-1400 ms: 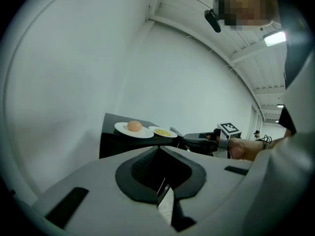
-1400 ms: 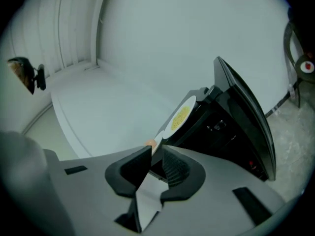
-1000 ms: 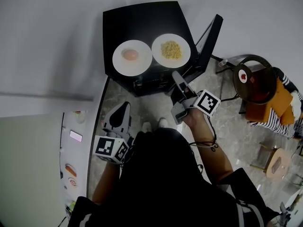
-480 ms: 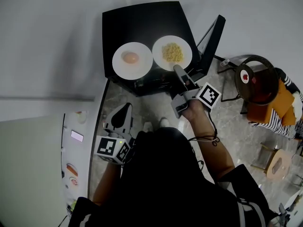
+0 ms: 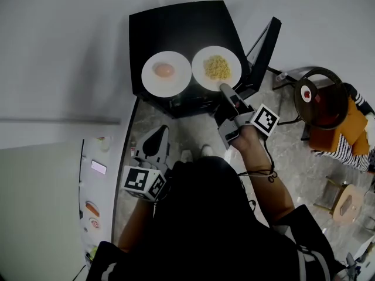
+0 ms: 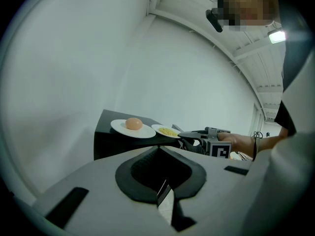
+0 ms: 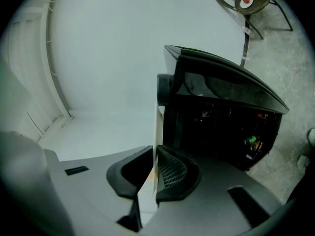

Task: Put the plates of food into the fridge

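Two white plates sit on top of the black fridge (image 5: 176,22): one with a round orange-brown piece (image 5: 166,73), one with yellow food (image 5: 217,68). My right gripper (image 5: 225,88) is at the near rim of the yellow-food plate. In the right gripper view the rim (image 7: 158,132) stands edge-on between the jaws, which are closing on it. My left gripper (image 5: 155,140) hangs low at the left, shut and empty, well short of the fridge. Its view shows both plates (image 6: 133,127) (image 6: 167,131) and the right gripper (image 6: 184,134).
The fridge door (image 5: 263,51) stands open to the right, and green cans (image 7: 252,140) show in the dark inside. A round dark stool (image 5: 316,101) and a person in striped clothing (image 5: 351,139) are at the right. A white counter (image 5: 94,186) with small items runs along the left.
My right gripper has moved forward to the rim of the yellow-food plate and its jaws have come together on it. The left gripper has barely moved.
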Demonstrator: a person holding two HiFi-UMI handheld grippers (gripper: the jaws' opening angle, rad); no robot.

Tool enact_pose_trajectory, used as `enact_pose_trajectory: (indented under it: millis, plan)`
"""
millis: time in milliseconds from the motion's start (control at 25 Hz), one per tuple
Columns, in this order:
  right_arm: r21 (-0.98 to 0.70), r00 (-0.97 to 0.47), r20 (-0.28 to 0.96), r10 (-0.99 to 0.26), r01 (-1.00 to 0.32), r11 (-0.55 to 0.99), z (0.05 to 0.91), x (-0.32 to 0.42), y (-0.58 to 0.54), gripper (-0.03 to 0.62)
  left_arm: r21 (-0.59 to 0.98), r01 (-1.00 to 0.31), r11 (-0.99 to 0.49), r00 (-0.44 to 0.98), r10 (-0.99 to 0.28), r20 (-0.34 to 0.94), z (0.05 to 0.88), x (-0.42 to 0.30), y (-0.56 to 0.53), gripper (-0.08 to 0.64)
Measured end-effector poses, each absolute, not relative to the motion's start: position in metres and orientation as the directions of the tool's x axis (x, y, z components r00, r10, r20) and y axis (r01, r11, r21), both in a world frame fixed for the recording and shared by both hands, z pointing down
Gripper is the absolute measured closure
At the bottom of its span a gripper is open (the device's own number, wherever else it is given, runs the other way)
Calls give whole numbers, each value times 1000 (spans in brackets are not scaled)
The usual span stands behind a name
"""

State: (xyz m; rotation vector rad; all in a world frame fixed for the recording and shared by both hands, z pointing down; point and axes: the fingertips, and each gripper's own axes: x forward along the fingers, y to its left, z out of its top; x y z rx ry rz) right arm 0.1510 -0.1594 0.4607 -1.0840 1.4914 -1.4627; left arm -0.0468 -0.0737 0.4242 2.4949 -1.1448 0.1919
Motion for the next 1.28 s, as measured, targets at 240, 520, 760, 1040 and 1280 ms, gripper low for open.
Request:
enact_pose_trajectory:
  millis: [240, 520, 760, 1040, 1280]
  plan:
    - [-997, -355, 41, -934, -69, -18, 460, 155, -133, 549, 294, -746, -598, 665, -693, 279, 428, -42, -66, 537]
    - [-998, -421, 33, -906, -59, -9, 458, 146, -93, 549, 297, -737, -607, 675, -685, 276, 427, -37, -56, 537]
    - [-999, -426, 36, -904, -43, -20, 464, 138, -60, 548, 306, -733, -607, 678, -684, 268, 429, -40, -48, 537]
    - [-998, -473, 65, -879, -54, -45, 485, 126, -40, 548, 307, -732, -608, 680, -679, 276, 431, -39, -45, 537]
    - [-994, -477, 104, -873, -84, -73, 518, 129, -44, 548, 301, -750, -589, 661, -692, 292, 434, -47, -43, 536]
